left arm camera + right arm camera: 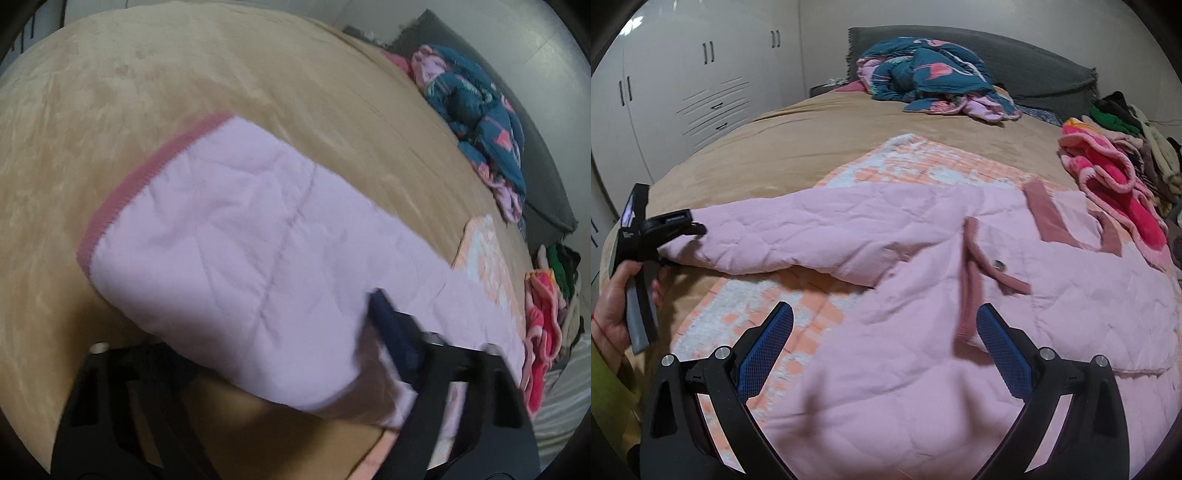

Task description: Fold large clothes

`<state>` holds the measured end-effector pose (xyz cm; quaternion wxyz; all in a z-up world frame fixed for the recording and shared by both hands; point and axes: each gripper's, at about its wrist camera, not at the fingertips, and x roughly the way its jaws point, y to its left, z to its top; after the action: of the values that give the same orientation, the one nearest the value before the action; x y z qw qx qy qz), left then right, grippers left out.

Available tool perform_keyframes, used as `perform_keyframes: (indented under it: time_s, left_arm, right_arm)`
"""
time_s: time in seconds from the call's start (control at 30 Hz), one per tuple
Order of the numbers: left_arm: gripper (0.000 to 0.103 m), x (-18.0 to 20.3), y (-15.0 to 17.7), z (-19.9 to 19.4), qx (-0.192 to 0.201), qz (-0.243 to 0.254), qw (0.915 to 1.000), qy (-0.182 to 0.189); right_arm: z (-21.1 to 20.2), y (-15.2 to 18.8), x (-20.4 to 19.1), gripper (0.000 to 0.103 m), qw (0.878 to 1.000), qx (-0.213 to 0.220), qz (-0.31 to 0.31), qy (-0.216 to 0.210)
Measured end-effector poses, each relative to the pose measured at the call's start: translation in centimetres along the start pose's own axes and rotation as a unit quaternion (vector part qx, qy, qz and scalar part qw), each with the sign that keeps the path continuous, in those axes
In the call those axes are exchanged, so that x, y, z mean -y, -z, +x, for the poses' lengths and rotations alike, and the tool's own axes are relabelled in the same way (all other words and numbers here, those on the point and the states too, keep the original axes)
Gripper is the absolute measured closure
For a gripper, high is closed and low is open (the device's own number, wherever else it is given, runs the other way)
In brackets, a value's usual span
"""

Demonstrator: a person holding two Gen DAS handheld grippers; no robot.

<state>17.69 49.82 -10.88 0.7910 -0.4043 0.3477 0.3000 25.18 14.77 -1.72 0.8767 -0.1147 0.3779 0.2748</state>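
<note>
A pale pink quilted jacket [923,295] with dusty-rose trim lies spread on the bed, partly over an orange and white checked blanket [923,162]. Its left sleeve [229,240], with a rose cuff [147,173], drapes over my left gripper [280,354]; one blue pad [391,332] shows at the sleeve's edge, the other finger is hidden under the cloth. In the right wrist view the left gripper [683,236] sits at the sleeve end. My right gripper [884,332] is open and empty, just above the jacket's body near the front opening.
The bed has a tan cover [775,147]. A teal flowered quilted garment [923,74] lies crumpled by the grey headboard [1034,62]. A pile of bright pink and other clothes [1115,173] sits at the right edge. White wardrobes [683,92] stand at the left.
</note>
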Motion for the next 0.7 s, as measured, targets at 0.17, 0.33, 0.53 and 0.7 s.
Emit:
perform_keyframes:
  time_s: [0.17, 0.33, 0.53, 0.7]
  left_arm:
    - [0.088, 0.6, -0.6, -1.5, 0.034, 0.019, 0.9991, 0.016]
    - [0.091, 3.8, -1.3, -6.1, 0.083, 0.055, 0.9944, 0.033]
    - [0.092, 9.0, -1.4, -12.1, 0.131, 0.106, 0.9835, 0.068]
    - [0.093, 13.1, -0.1, -16.2, 0.152, 0.143, 0.9737, 0.09]
  right_arm:
    - [-1.1, 0.6, 2.3, 0.004, 1.0, 0.001, 0.028, -0.003]
    - [-3.2, 1.4, 4.2, 0.004, 0.999, 0.012, 0.04, 0.007]
    - [-6.1, 2.3, 6.6, 0.004, 0.998, 0.024, 0.062, 0.02]
    - [-9.5, 2.9, 8.8, 0.004, 0.995, 0.046, 0.084, 0.026]
